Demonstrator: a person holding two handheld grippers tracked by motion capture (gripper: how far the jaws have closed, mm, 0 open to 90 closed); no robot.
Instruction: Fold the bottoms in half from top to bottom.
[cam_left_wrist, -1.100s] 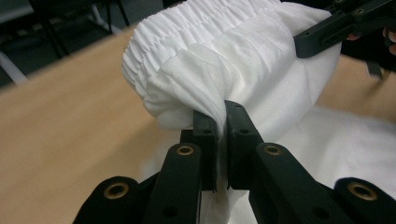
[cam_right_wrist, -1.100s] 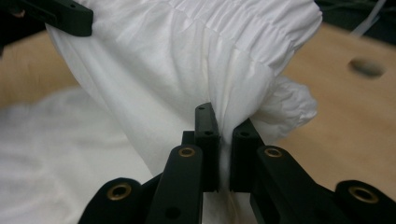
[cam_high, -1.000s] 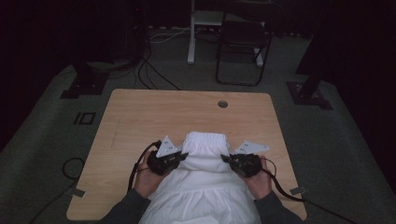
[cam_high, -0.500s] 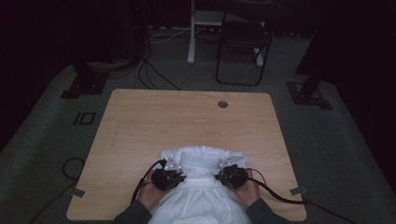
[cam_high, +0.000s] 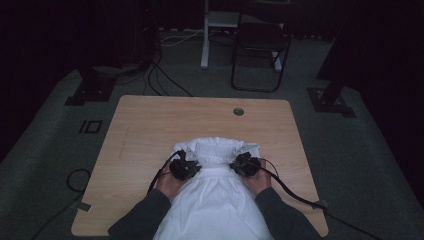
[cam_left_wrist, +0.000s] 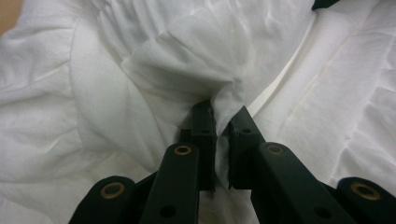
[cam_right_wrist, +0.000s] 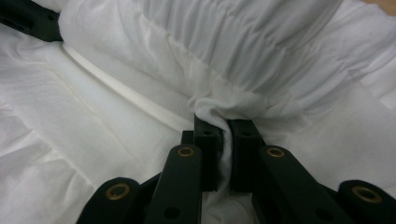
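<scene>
white garment (cam_high: 215, 195) lies on the near half of the wooden table (cam_high: 150, 125), and everything else here is best placed against it. its gathered, ruched end (cam_high: 216, 149) points away from you toward the middle of the table, while the smoother, wider part runs back between your forearms and over the near edge.

your left gripper (cam_high: 184, 167) sits at the garment's left side, just behind the ruched band. in the left gripper view its two black jaws are pressed together on a pinched fold of the white fabric (cam_left_wrist: 224, 100), with cloth bunching up above the tips. your left hand (cam_high: 169, 184) is behind it, resting beside the garment's left edge.

your right gripper (cam_high: 245, 164) sits at the garment's right side, level with the left one across the cloth. in the right gripper view (cam_right_wrist: 219, 126) its jaws are likewise clamped on a small ridge of fabric just below the gathered pleats, and a flat white seam band (cam_right_wrist: 116, 88) runs off diagonally to the left of the pinch. your right hand (cam_high: 257, 181) rests at the garment's right edge.

a black cable (cam_high: 295, 192) trails from the right gripper away from the garment toward the table's near right corner. the round hole (cam_high: 238, 111) in the table lies well beyond the garment's ruched end.
</scene>
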